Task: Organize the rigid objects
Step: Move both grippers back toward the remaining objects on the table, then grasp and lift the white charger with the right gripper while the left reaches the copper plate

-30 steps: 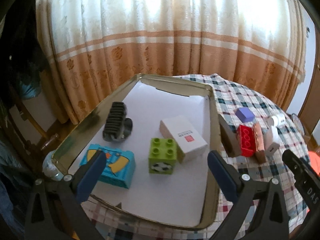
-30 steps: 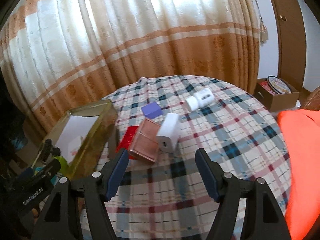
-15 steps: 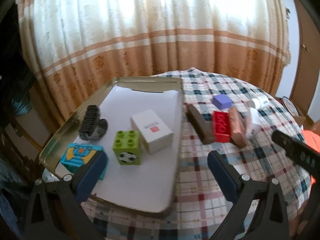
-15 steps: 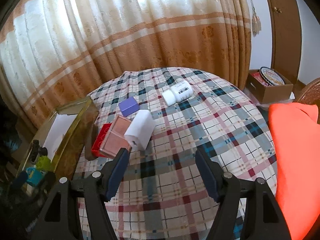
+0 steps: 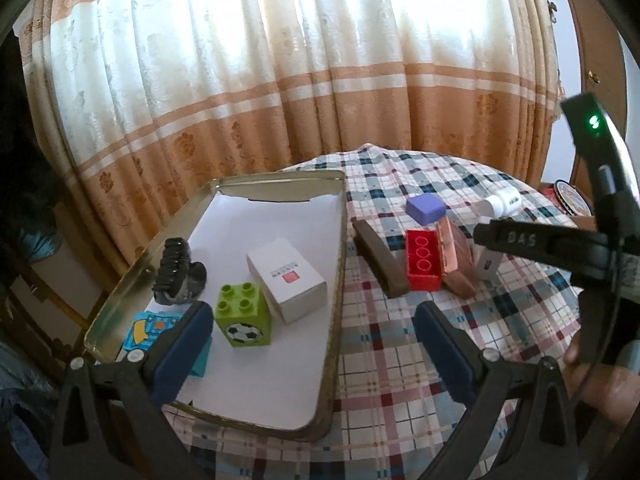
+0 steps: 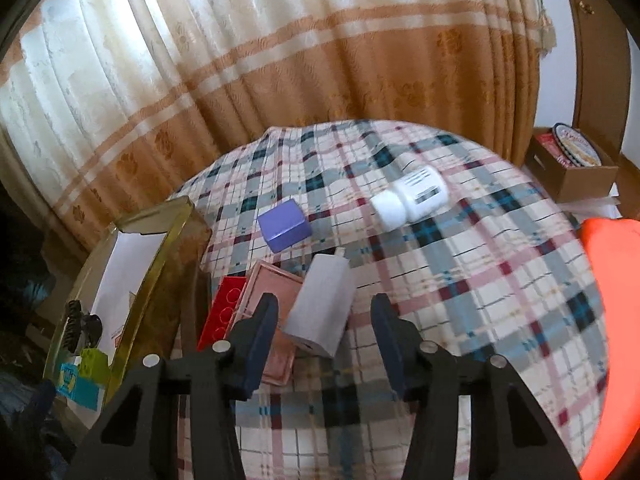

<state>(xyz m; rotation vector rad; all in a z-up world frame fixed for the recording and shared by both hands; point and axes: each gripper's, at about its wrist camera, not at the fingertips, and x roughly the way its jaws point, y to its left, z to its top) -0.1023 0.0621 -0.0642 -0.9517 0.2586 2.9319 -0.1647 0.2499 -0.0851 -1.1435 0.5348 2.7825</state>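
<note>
Charger (image 6: 320,306): white, lying on the plaid cloth (image 6: 460,280), leaning on the pink case (image 6: 272,312).
Right gripper (image 6: 324,336): jaws closing around the charger, not yet touching it.
Left gripper (image 5: 308,348): jaws apart, empty, over the tray (image 5: 338,264).
Tray: holds the green brick (image 5: 242,314) and white box (image 5: 286,280).

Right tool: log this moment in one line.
right tool | closing, straddling white charger | pads not touching | tray holds four items

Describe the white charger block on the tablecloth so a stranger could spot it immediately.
Start at the gold tray, then look right to the cluster on the checked cloth. The white charger leans on the pink case, the only plain white block there, unlike the round white bottle farther back.
</note>
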